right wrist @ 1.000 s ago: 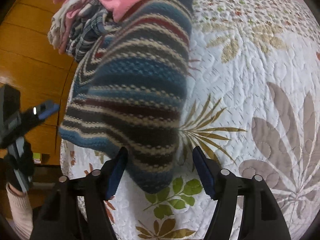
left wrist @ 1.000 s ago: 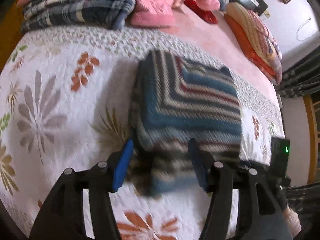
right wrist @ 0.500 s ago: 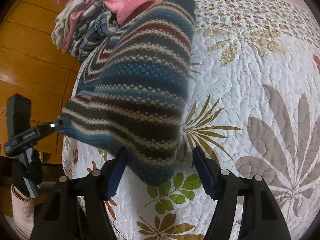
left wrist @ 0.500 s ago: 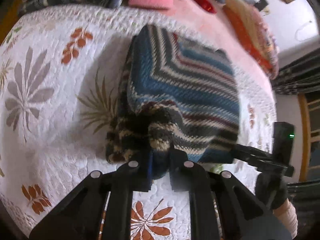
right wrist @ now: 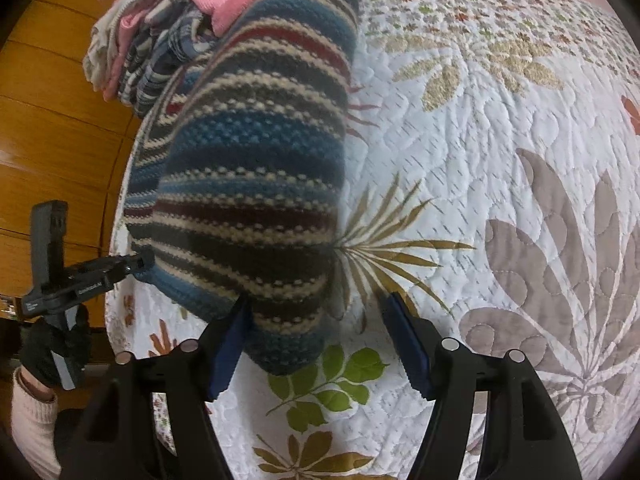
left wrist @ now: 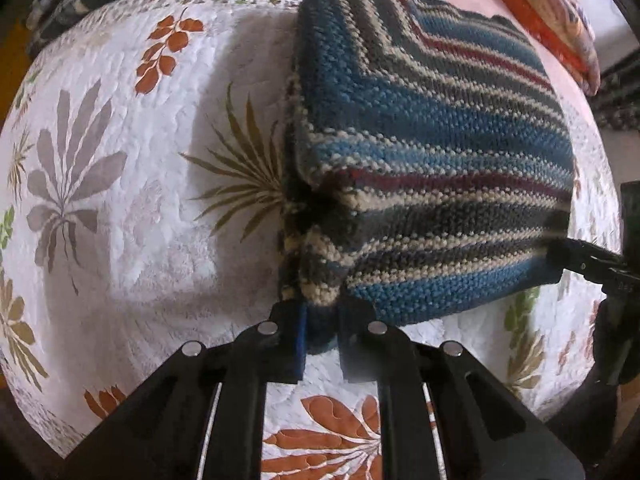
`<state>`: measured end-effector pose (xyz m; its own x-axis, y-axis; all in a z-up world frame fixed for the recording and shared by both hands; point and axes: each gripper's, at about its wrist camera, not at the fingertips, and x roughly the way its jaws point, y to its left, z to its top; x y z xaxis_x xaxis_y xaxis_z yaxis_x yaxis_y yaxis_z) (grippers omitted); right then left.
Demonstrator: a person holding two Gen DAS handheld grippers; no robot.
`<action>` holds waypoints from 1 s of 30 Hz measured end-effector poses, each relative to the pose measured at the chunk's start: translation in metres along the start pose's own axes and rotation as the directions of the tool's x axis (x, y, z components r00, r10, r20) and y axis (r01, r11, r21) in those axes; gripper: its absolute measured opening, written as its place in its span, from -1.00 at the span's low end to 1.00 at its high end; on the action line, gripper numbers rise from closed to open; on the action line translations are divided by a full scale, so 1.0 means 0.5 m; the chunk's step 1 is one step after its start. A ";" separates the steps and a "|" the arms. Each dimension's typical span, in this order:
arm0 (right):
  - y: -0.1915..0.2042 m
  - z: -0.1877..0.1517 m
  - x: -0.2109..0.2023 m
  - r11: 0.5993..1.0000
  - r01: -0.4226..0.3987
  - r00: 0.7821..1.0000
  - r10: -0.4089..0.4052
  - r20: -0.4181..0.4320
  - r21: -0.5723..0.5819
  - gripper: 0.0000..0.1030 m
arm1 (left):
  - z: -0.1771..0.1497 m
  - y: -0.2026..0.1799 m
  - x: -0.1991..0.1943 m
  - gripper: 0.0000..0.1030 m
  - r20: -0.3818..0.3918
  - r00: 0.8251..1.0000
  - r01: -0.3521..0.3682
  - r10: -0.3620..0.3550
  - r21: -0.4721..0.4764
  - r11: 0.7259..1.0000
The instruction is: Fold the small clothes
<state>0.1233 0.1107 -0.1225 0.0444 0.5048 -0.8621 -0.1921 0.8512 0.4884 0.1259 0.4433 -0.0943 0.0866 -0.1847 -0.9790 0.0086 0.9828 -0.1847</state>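
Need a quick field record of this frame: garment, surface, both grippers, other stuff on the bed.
garment: folded striped knit sweater, lying on the bed
surface: white floral quilt
left gripper: shut on the sweater's near corner
right gripper: open, jaws straddling another corner, not clamped
background: plaid and pink clothes pile past the sweater
fold state: sweater already a compact rectangle

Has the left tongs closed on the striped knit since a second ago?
Yes. The left tongs, open a second ago, are now shut on the striped knit at its near corner, beside the olive palm leaf printed on the quilt.
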 end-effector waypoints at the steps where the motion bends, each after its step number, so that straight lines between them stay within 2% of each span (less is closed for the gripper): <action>1: -0.002 -0.001 0.002 1.000 0.001 1.000 -0.001 -0.002 -0.002 0.33 | -0.001 0.002 -0.004 -0.72 0.003 1.000 0.008 -0.008 0.000 1.000; 3: -0.003 -0.003 0.004 1.000 0.004 1.000 -0.004 -0.007 -0.004 0.34 | 0.001 0.010 -0.020 -0.66 0.006 0.998 0.063 -0.063 -0.012 0.998; 4: -0.004 -0.006 0.002 1.000 0.003 1.000 -0.003 -0.008 -0.005 0.34 | 0.001 0.018 -0.028 -0.56 0.005 0.995 0.095 -0.095 -0.019 0.995; 5: -0.003 -0.005 -0.002 1.000 0.000 1.000 0.000 -0.009 -0.007 0.34 | 0.002 0.027 -0.041 -0.36 0.005 0.990 0.141 -0.141 -0.028 0.990; 6: 0.000 -0.004 -0.007 1.000 -0.003 1.000 0.003 -0.009 -0.012 0.34 | 0.004 0.035 -0.056 -0.25 0.018 0.983 0.181 -0.180 -0.035 0.983; 7: 0.003 0.000 -0.013 1.000 -0.005 1.000 0.005 -0.007 -0.015 0.34 | 0.006 0.045 -0.078 -0.07 0.054 0.978 0.205 -0.203 -0.042 0.978; 9: 0.005 0.007 -0.032 1.000 -0.020 1.000 0.020 0.005 -0.010 0.34 | 0.011 0.062 -0.109 0.04 0.115 0.967 0.234 -0.226 -0.068 0.970; 12: 0.004 0.018 -0.056 0.998 -0.065 0.997 0.064 0.036 0.012 0.34 | 0.027 0.084 -0.141 0.25 0.198 0.928 0.343 -0.317 -0.116 0.932; 13: 0.001 0.021 -0.064 0.997 -0.079 0.996 0.078 0.045 0.020 0.34 | 0.035 0.086 -0.143 0.40 0.214 0.918 0.364 -0.334 -0.121 0.924; 14: -0.001 0.025 -0.071 0.995 -0.095 0.994 0.093 0.055 0.029 0.34 | 0.045 0.082 -0.140 0.44 0.223 0.912 0.377 -0.345 -0.121 0.918; 16: -0.007 0.029 -0.078 0.993 -0.111 0.992 0.108 0.064 0.038 0.34 | 0.071 0.065 -0.123 0.44 0.208 0.920 0.360 -0.331 -0.118 0.926; 20: -0.026 0.031 -0.080 0.993 -0.108 0.992 0.105 0.066 0.043 0.35 | 0.106 0.038 -0.081 0.44 0.174 0.955 0.260 -0.241 -0.096 0.961; 24: -0.045 0.033 -0.076 0.992 -0.114 0.992 0.111 0.061 0.052 0.37 | 0.143 0.060 -0.033 0.44 0.138 0.970 0.217 -0.202 -0.100 0.971; 28: -0.058 0.038 -0.074 0.988 -0.143 0.988 0.140 0.061 0.059 0.37 | 0.176 0.070 -0.009 0.44 0.140 0.941 0.321 -0.307 -0.095 0.942; 30: -0.052 0.051 -0.075 0.987 -0.152 0.986 0.148 0.075 0.045 0.40 | 0.190 0.071 0.007 0.44 0.134 0.938 0.332 -0.320 -0.086 0.939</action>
<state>0.1517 0.0734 -0.0997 0.0885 0.6344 -0.7679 -0.1526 0.7705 0.6190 0.2213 0.4783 -0.0962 0.2115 -0.4863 -0.8478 -0.0493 0.8610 -0.5062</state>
